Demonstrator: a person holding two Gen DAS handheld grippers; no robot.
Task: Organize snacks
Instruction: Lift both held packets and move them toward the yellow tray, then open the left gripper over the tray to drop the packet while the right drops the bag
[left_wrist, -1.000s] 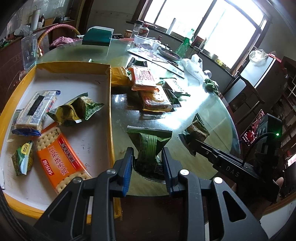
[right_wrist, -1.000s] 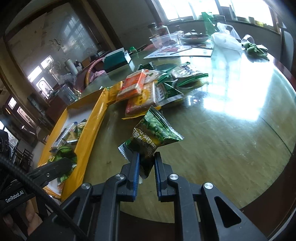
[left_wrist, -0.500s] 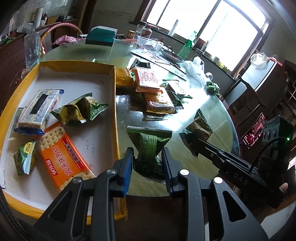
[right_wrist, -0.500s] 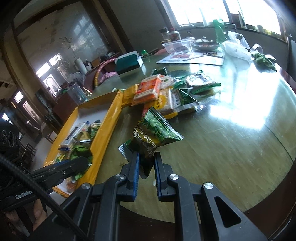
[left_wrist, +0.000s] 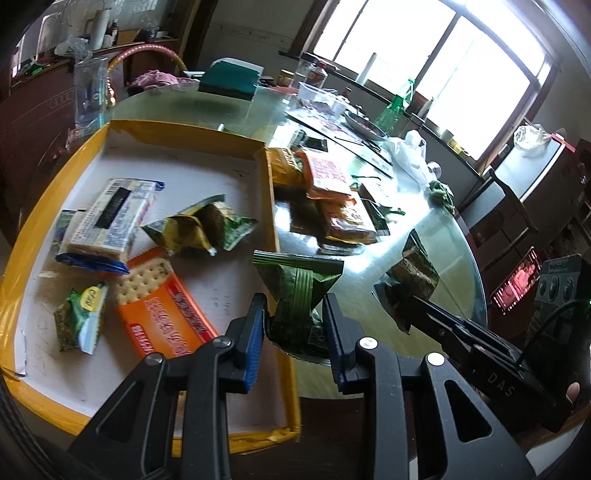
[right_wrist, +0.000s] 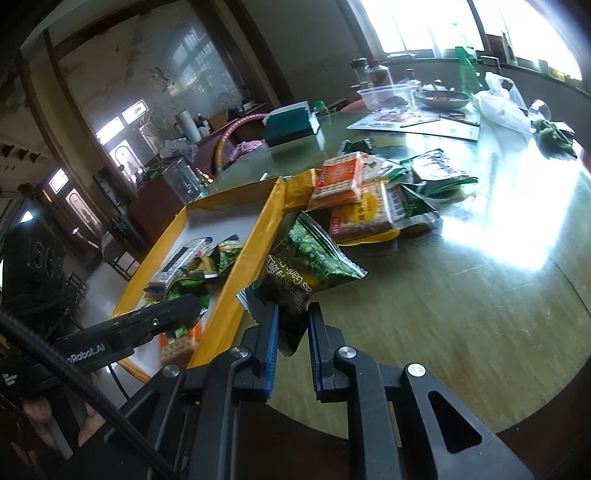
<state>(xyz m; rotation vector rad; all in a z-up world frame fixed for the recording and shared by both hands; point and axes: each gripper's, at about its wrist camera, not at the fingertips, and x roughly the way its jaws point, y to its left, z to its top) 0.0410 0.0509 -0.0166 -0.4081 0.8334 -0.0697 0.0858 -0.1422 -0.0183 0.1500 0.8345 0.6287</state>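
Two carries underway: left gripper (left_wrist: 295, 325) clamps a dark-green foil packet (left_wrist: 297, 291); right gripper (right_wrist: 291, 334) pinches a green pea bag (right_wrist: 306, 269); next, release both inside the yellow cardboard tray (left_wrist: 271, 192).

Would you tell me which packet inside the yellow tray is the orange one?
The orange cracker packet, lying at the tray's near end; the other packets there are green, yellow or blue-white.

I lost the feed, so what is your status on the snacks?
Left gripper shut on striped green packet. Right gripper shut on green pea packet. Yellow tray close by, wall between. Snack pile remains on table.
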